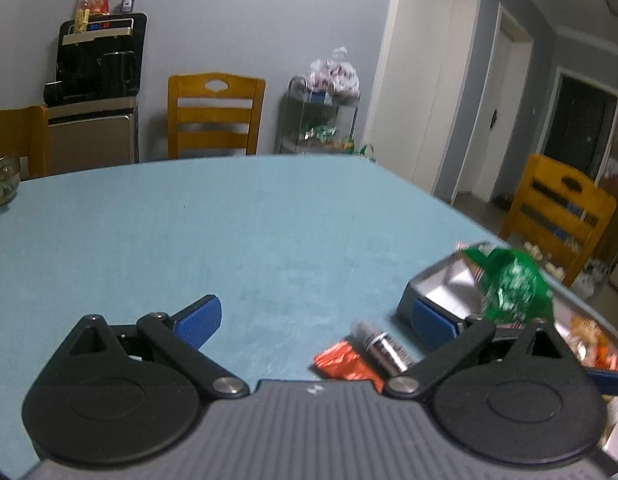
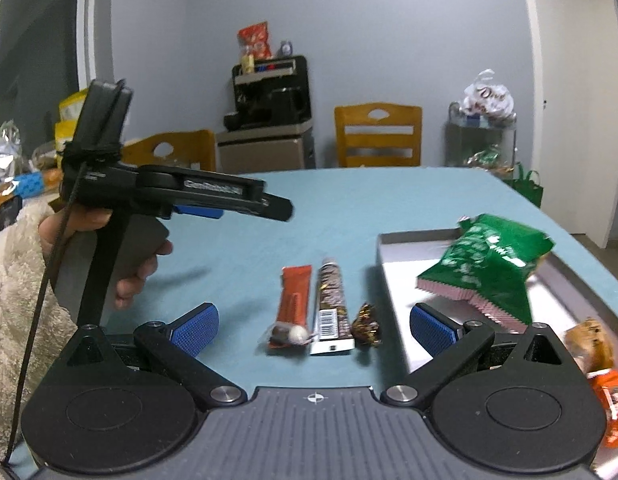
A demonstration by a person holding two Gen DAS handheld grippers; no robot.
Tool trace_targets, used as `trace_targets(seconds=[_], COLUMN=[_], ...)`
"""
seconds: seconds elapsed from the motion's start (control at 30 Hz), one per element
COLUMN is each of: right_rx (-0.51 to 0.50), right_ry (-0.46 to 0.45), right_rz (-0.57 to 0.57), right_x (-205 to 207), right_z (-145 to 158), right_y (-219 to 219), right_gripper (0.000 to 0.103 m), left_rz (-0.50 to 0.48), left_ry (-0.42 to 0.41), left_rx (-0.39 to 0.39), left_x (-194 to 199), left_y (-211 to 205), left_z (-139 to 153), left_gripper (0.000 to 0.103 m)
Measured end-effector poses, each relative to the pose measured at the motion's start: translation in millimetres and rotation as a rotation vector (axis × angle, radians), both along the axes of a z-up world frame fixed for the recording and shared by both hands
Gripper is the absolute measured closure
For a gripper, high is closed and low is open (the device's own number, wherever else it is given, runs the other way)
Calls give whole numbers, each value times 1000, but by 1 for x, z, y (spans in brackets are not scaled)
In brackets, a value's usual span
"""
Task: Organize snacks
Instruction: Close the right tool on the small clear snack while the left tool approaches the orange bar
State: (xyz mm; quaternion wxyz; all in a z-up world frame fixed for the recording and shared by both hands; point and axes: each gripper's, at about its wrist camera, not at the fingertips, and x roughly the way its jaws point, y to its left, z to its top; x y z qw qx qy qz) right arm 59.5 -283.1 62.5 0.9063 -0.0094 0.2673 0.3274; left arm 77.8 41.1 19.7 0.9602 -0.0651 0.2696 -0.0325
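A green snack bag [image 2: 489,268] is blurred and tilted above a silver metal tray [image 2: 401,276] at the right; it also shows in the left wrist view [image 1: 513,284] over the tray [image 1: 437,280]. An orange wrapper [image 2: 295,300], a brown bar [image 2: 331,304] and a small foil candy [image 2: 367,324] lie in a row on the blue table, left of the tray. My right gripper [image 2: 313,322] is open and empty, low over these. My left gripper [image 1: 317,318] is open and empty; it shows in the right wrist view [image 2: 245,204], raised at the left.
Orange packets [image 2: 605,384] lie in the tray's near right corner. Wooden chairs [image 2: 379,136] stand at the table's far edge. A water dispenser [image 2: 269,120] and a rack with bags [image 2: 485,132] stand by the far wall. A glass jar [image 1: 1,180] sits far left.
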Motion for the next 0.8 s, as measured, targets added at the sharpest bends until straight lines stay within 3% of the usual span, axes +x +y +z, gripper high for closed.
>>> trace_targets(seconds=[0.3,0.57,0.8], right_rx=[-135,-244,-247], right_ry=[-30,-46,-20], right_rz=[63,112,117], right_x=[7,15,23], right_z=[-17,-36,-42], right_y=[44,69,71], right_gripper=[1,33,46], left_rz=[-12,-27,-36], left_ry=[32,39,40], left_rx=[19,25,32], left_x=[5,5,5], left_y=[-5,-8,-11], left_z=[-11,-14,-15], left_gripper=[1,1,1])
